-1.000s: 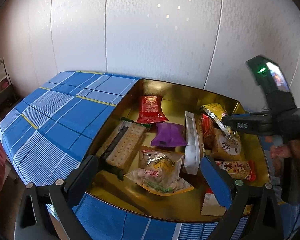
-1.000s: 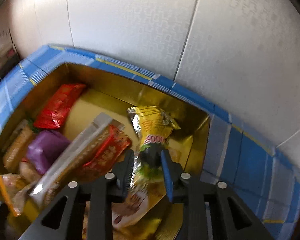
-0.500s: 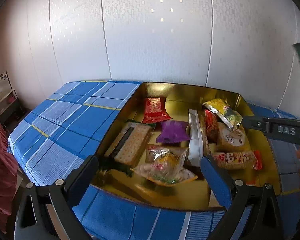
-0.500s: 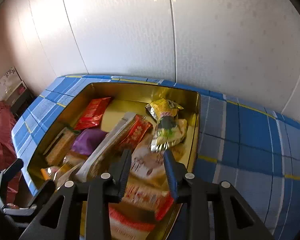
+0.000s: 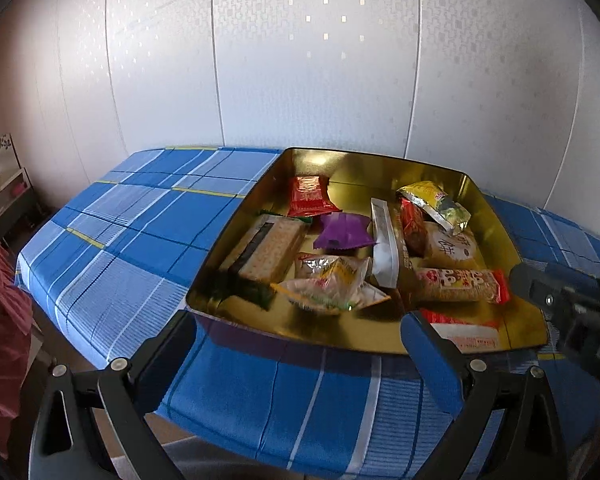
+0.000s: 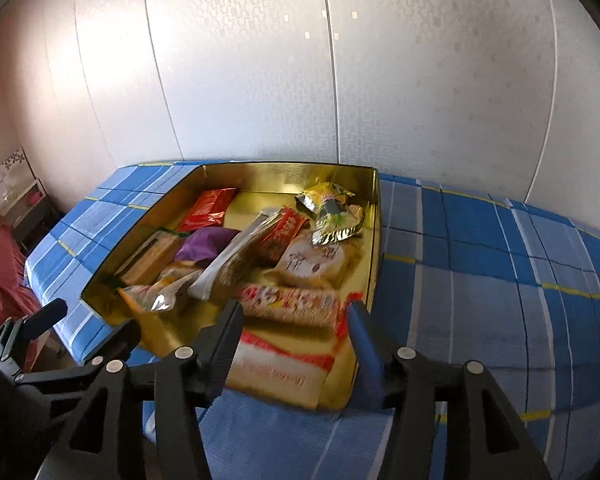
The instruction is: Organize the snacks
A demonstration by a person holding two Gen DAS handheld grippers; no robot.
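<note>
A gold tray (image 5: 236, 236) on the blue checked tablecloth (image 5: 140, 240) holds several snack packets. Among them are a yellow foil packet (image 6: 332, 212) at the far right corner, a red packet (image 5: 310, 196), a purple one (image 5: 342, 232), a cracker pack (image 5: 272, 252) and a long red-and-white bar (image 6: 288, 304). My right gripper (image 6: 296, 312) hovers over the tray's near edge (image 6: 374, 240); its jaws are opening and grip nothing. My left gripper (image 5: 300, 336) stands wide open in front of the tray, with nothing between its fingers.
White panelled wall (image 5: 320, 80) rises right behind the table. The table's left edge drops to a red cloth (image 5: 0, 300) and a low shelf (image 5: 8, 184). Bare tablecloth (image 6: 500, 280) spreads right of the tray. The left gripper's tip (image 6: 40, 316) shows at the left.
My right gripper let go of the yellow foil packet, which now lies in the tray's far corner, and drew back to the near edge with wider jaws. The left gripper backed away a little.
</note>
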